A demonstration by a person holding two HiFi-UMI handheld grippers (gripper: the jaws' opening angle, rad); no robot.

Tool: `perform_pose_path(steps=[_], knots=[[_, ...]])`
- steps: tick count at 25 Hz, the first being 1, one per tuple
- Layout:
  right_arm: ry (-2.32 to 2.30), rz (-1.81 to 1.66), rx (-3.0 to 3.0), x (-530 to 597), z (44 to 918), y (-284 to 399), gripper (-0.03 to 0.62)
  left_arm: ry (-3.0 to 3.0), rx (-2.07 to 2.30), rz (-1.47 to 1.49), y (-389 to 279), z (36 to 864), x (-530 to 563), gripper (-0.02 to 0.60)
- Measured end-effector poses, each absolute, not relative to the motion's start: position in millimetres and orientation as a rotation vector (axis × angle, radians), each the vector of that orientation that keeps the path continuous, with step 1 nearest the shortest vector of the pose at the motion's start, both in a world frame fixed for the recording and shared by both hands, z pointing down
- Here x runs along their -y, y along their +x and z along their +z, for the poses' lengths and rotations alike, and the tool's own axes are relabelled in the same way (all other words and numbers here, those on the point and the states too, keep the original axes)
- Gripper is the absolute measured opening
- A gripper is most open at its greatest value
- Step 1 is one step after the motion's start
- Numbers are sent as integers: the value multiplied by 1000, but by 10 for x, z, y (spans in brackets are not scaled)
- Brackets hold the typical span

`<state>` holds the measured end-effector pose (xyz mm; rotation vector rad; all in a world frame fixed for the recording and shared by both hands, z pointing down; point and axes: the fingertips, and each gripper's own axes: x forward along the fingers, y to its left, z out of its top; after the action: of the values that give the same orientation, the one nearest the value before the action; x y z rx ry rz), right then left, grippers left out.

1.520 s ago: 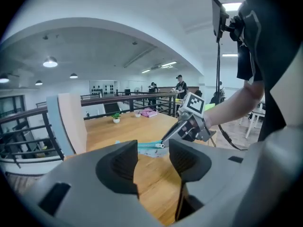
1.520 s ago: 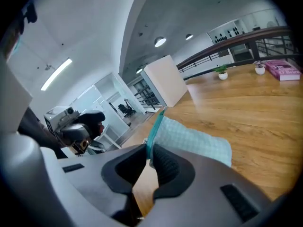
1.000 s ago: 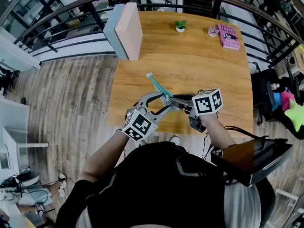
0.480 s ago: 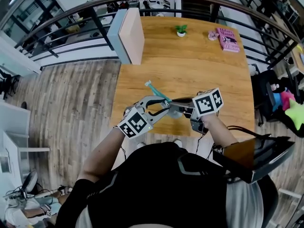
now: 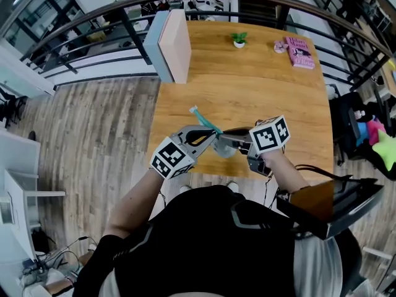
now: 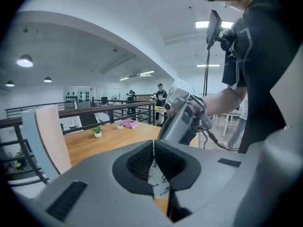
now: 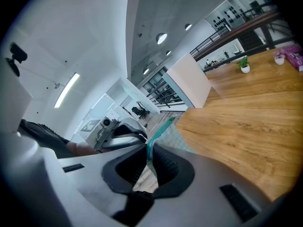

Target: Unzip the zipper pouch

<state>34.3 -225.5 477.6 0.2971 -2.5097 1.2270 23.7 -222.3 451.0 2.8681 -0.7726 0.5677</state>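
The zipper pouch (image 5: 203,119) is pale printed fabric with a teal zipper edge. It is held up over the front edge of the wooden table (image 5: 260,85). My left gripper (image 5: 213,136) comes in from the left and is shut on the pouch; its printed fabric (image 6: 158,183) shows between and below the closed pads. My right gripper (image 5: 223,136) comes in from the right, shut on the teal zipper edge (image 7: 156,129), which rises out of its jaws. The two sets of fingertips almost meet. The left gripper view shows the right gripper (image 6: 182,119) just ahead. The zipper pull is hidden.
On the table's far left stands an upright pink and blue board (image 5: 170,45). A small potted plant (image 5: 239,39), a small pink object (image 5: 276,44) and a pink book (image 5: 298,51) lie at the far edge. A dark railing curves behind the table. Wooden floor lies to the left.
The left gripper's jaws stood wide open a second ago and have closed onto the pouch. Its marker cube has shifted slightly left. The right gripper has kept its grip and place.
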Motion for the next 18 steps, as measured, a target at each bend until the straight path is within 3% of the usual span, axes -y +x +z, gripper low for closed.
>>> perform_pose_path(steps=[18], knots=[[262, 1192, 2495, 2264, 4863, 359, 48, 2574, 1147, 514, -405, 4632, 2643, 31]])
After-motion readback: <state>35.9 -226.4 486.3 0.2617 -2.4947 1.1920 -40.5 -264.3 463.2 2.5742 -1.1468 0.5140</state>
